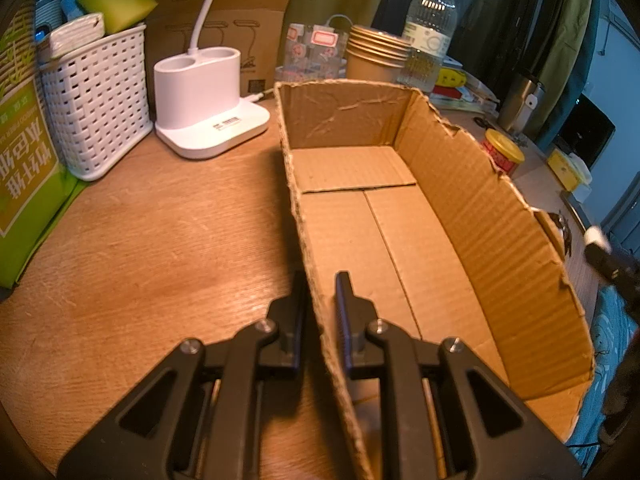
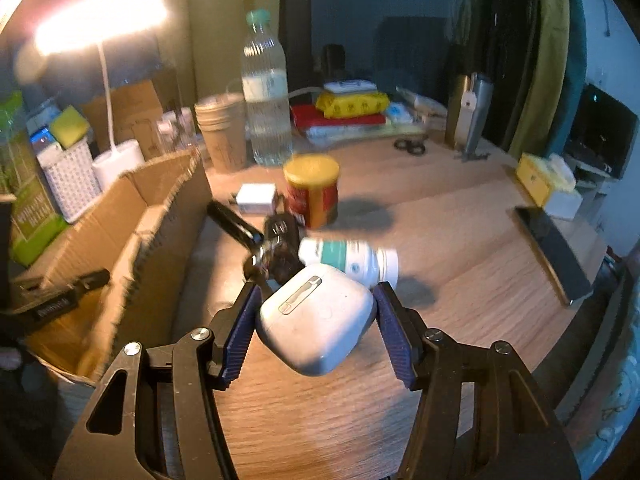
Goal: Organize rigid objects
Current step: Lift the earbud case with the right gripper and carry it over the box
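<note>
An open, empty cardboard box (image 1: 460, 216) lies on the wooden table. My left gripper (image 1: 320, 284) is shut on the box's near left wall, one finger outside and one inside. My right gripper (image 2: 316, 300) is shut on a white rounded plastic case (image 2: 316, 320) and holds it above the table, right of the box (image 2: 132, 232). Behind the case lie a white pill bottle (image 2: 352, 258) on its side, a dark bunch of keys (image 2: 276, 248), a red can with a yellow lid (image 2: 312, 192) and a white charger (image 2: 256, 198).
A white lamp base (image 1: 208, 108), a white woven basket (image 1: 96, 100) with sponges, stacked paper cups (image 1: 376, 56) and a water bottle (image 1: 430, 28) stand behind the box. A black phone (image 2: 548, 248) and a yellow tissue box (image 2: 540, 180) lie at the right.
</note>
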`<action>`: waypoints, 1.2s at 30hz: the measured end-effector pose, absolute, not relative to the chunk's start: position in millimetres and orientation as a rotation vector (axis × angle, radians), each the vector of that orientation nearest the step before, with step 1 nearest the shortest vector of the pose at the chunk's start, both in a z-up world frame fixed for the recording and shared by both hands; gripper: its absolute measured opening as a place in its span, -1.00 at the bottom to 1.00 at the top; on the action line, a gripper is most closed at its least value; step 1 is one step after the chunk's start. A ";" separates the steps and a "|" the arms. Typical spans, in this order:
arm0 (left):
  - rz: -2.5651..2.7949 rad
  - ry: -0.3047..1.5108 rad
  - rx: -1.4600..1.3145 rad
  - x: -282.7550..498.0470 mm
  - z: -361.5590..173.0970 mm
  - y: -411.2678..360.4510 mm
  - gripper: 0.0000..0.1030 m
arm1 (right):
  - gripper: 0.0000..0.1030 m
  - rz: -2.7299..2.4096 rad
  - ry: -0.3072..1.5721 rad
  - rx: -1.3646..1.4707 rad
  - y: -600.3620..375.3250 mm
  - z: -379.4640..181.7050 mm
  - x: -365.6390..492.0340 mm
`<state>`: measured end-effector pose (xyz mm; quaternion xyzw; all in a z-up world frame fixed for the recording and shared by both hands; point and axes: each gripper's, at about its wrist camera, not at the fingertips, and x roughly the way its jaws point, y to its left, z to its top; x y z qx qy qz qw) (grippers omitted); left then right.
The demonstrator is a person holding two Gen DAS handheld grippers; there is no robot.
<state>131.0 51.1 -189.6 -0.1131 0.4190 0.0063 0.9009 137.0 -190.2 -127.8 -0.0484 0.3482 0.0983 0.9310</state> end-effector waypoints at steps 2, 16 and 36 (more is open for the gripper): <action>0.013 0.867 -0.234 130.9 -189.5 51.1 -0.70 | 0.19 0.218 0.698 -0.096 -186.1 -119.4 134.4; 0.013 0.867 -0.233 131.1 -189.5 51.4 -0.70 | 0.19 0.420 0.650 -0.115 -129.0 -91.7 117.7; 0.017 0.868 -0.231 132.0 -190.5 53.9 -0.67 | 0.20 0.581 0.785 -0.171 -83.2 -127.5 107.8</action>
